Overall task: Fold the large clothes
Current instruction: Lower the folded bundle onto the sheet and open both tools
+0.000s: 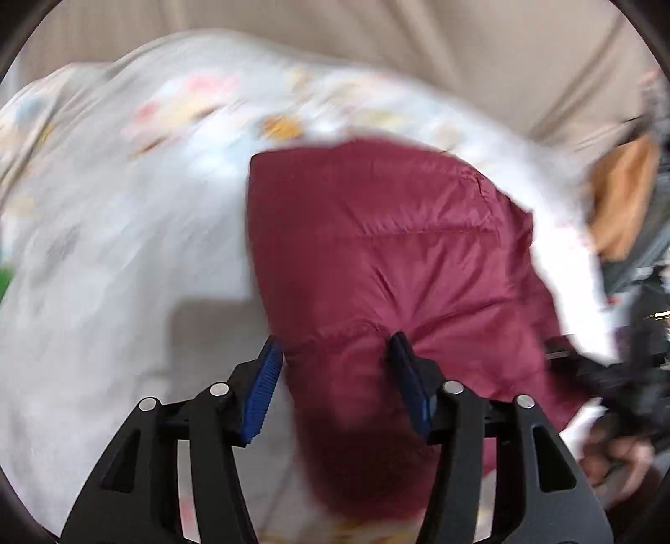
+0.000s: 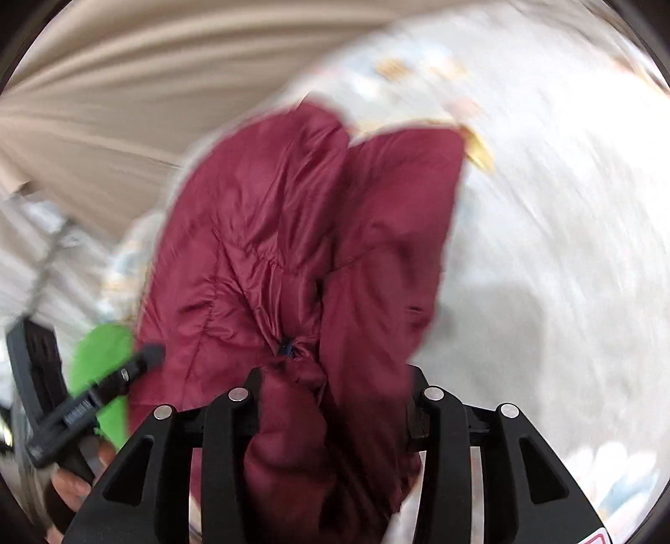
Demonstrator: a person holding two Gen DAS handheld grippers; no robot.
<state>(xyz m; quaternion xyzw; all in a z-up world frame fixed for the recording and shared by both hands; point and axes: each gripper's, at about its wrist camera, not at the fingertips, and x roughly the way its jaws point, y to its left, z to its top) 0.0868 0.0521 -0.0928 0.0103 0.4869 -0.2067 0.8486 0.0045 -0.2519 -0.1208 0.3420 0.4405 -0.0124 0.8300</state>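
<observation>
No writing can be read anywhere, since both views are blurred. A wide pale sheet (image 1: 104, 259) with faint coloured prints covers the bed, and the maroon quilted jacket (image 1: 377, 251) lies bunched on it near the edge that meets the beige curtain (image 1: 460, 37), with bare sheet stretching away on the jacket's far side. The left gripper (image 1: 337, 355) stands with blue pads (image 1: 264, 389) apart around a jacket fold, while the right gripper (image 2: 335, 376) has jacket fabric bulging between its jaws, and whether they press it cannot be told.
</observation>
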